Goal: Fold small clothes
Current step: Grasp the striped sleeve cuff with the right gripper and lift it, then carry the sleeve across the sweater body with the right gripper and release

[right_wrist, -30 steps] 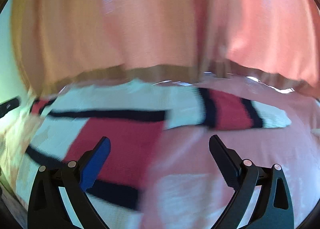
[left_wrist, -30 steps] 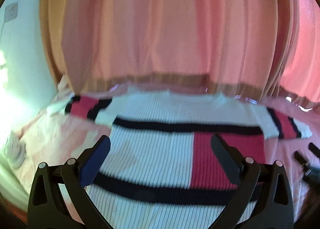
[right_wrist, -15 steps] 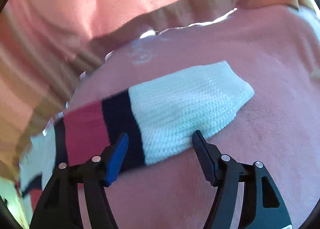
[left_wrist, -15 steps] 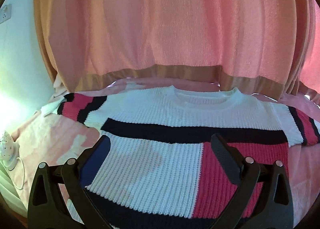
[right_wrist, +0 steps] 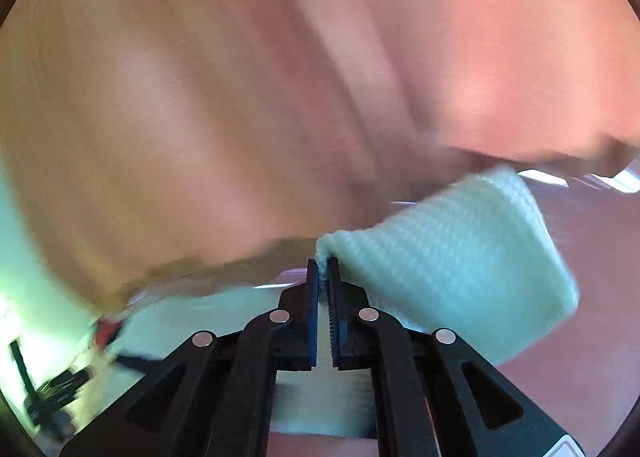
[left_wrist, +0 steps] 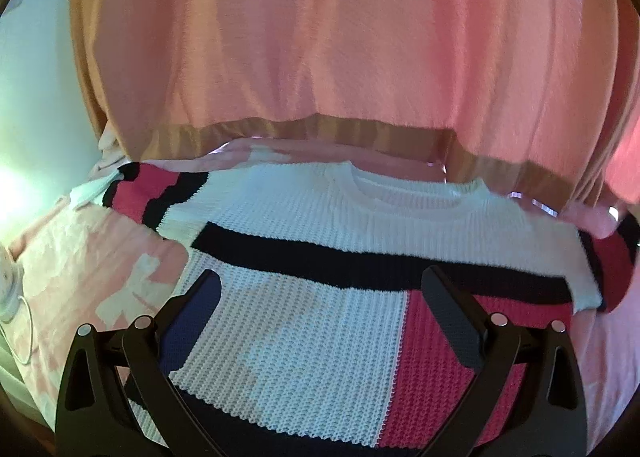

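A small knit sweater (left_wrist: 304,321), white with black bands and a red block, lies spread flat on a pink bed cover (left_wrist: 92,269). Its neck faces the far curtain. My left gripper (left_wrist: 322,289) hovers open over the sweater's lower body, nothing between its fingers. In the right wrist view my right gripper (right_wrist: 323,263) is shut on the edge of the white sleeve cuff (right_wrist: 460,273), which is lifted off the bed and hangs to the right of the jaws. That view is blurred.
A pink curtain (left_wrist: 340,57) with a tan hem hangs close behind the bed. A pale wall (left_wrist: 32,97) stands at the left. A small white object with a cord (left_wrist: 10,293) lies at the bed's left edge.
My right gripper closed on the white cuff of the right sleeve and lifted it. The left gripper sank closer over the sweater's body and stayed open.
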